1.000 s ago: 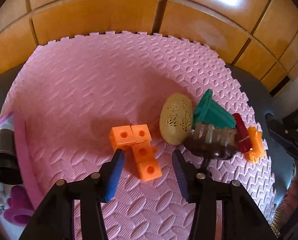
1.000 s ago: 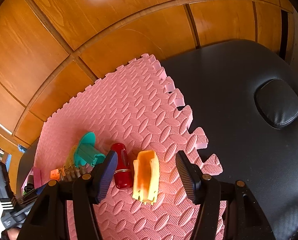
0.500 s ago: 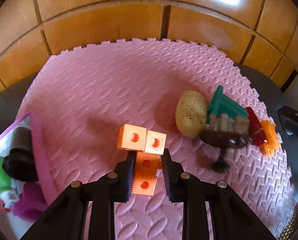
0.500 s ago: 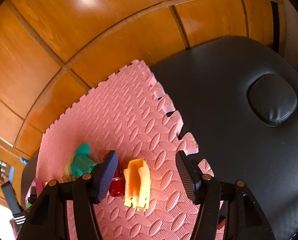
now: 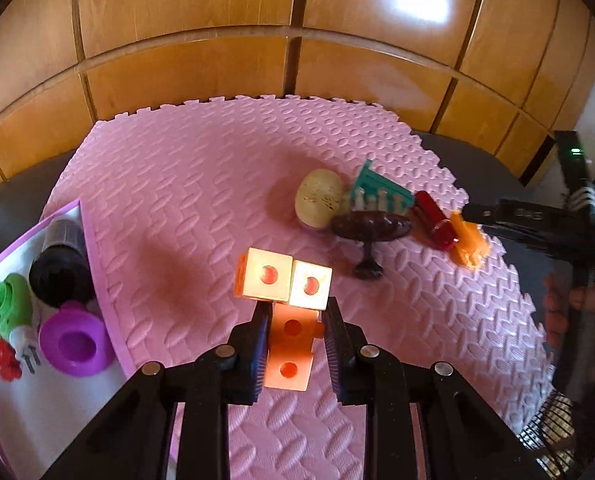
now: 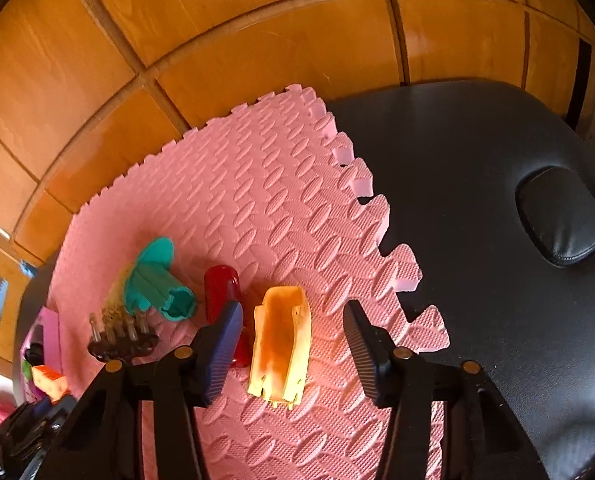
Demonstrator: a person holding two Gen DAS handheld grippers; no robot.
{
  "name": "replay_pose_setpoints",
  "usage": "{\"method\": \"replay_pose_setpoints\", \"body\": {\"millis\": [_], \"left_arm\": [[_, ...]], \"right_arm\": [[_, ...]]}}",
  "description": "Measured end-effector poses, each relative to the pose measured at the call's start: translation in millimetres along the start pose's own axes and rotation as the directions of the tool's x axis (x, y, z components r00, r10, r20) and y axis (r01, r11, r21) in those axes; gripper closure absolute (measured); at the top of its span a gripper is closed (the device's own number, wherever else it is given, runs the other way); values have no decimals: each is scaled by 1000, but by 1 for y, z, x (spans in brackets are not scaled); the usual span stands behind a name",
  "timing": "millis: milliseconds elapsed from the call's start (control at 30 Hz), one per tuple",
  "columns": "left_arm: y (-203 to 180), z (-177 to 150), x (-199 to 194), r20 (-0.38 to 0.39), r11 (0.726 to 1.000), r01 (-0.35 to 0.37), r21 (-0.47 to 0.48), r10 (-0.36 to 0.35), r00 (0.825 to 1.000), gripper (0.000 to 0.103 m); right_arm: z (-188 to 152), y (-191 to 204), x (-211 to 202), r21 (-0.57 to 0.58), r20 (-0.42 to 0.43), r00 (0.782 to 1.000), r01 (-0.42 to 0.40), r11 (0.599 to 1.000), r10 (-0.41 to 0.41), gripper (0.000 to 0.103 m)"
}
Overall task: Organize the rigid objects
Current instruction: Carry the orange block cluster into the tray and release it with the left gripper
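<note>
At the bottom centre of the left wrist view, the left hand-held gripper point(image 5: 295, 330) is clenched on the orange block chain point(image 5: 285, 308), its blue pads pressed to the sides of the lower cubes while the two upper cubes stick out beyond the fingertips, apparently raised off the pink foam mat point(image 5: 201, 208). To carry it well, the grip should stay firm and level, since the free cubes hang to one side and could swing or unclip; a slow move toward the tray point(image 5: 1, 392) at the lower left, which holds a purple ring point(image 5: 75, 344), a green cap point(image 5: 11, 300) and a dark bottle point(image 5: 61, 260), looks sensible.

In the right wrist view, the right hand-held gripper point(image 6: 293, 348) stands released, its fingers spread either side of the yellow-orange trough piece point(image 6: 281, 344), not touching it. Closing squarely across its long walls would avoid catching the red cylinder point(image 6: 221, 284) just beside it.

Farther up the mat lie the teal flanged piece point(image 6: 157, 276), a brown stand point(image 5: 371, 228) and a beige egg point(image 5: 319, 202). The mat rests on a black padded worktop point(image 6: 477, 200), with wooden panelling point(image 5: 297, 20) behind.
</note>
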State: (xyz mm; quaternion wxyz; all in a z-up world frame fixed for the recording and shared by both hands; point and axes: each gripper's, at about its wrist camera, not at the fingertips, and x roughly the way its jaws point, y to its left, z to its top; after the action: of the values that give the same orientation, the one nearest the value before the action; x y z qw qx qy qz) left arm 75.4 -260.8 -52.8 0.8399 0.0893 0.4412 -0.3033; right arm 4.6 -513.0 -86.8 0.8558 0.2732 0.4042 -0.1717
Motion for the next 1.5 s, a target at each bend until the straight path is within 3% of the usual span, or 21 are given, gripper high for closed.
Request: {"method": "replay_pose_setpoints", "body": {"millis": [67, 200, 400, 567, 767, 900, 1033, 1167, 1333, 1500], "left_arm": [[1, -5, -7, 3, 1000, 15, -7, -15, 1000, 78], [5, -14, -19, 15, 999, 32, -14, -32, 999, 78], [13, -26, -39, 42, 998, 45, -31, -44, 998, 77], [27, -36, -67, 85, 997, 54, -53, -49, 995, 78], [76, -52, -98, 123, 985, 29, -170, -8, 992, 78], [121, -69, -111, 115, 960, -33, -277, 67, 991, 78], [157, -84, -104, 63, 923, -62, -380, 93, 994, 78], [169, -86, -88, 34, 898, -40, -438, 61, 998, 78], [172, -72, -61, 12, 891, -46, -452, 57, 998, 78], [185, -53, -34, -22, 881, -105, -461, 107, 994, 77]], "right_arm": [[-2, 3, 4, -21, -20, 1000, 1, 1000, -2, 56], [-9, 12, 16, -102, -54, 994, 93, 990, -99, 77], [-20, 29, 19, -243, -5, 981, 188, 952, -195, 77], [-23, 28, 19, -254, 15, 981, 190, 948, -193, 77], [-30, 40, 18, -339, 60, 970, 242, 909, -236, 77], [-34, 46, 17, -373, 82, 962, 272, 887, -260, 77], [-33, 45, 19, -376, 87, 961, 274, 885, -261, 77], [-33, 46, 20, -380, 92, 960, 279, 882, -264, 77], [-35, 47, 18, -387, 98, 958, 285, 877, -268, 77], [-34, 48, 18, -391, 100, 958, 287, 875, -269, 77]]}}
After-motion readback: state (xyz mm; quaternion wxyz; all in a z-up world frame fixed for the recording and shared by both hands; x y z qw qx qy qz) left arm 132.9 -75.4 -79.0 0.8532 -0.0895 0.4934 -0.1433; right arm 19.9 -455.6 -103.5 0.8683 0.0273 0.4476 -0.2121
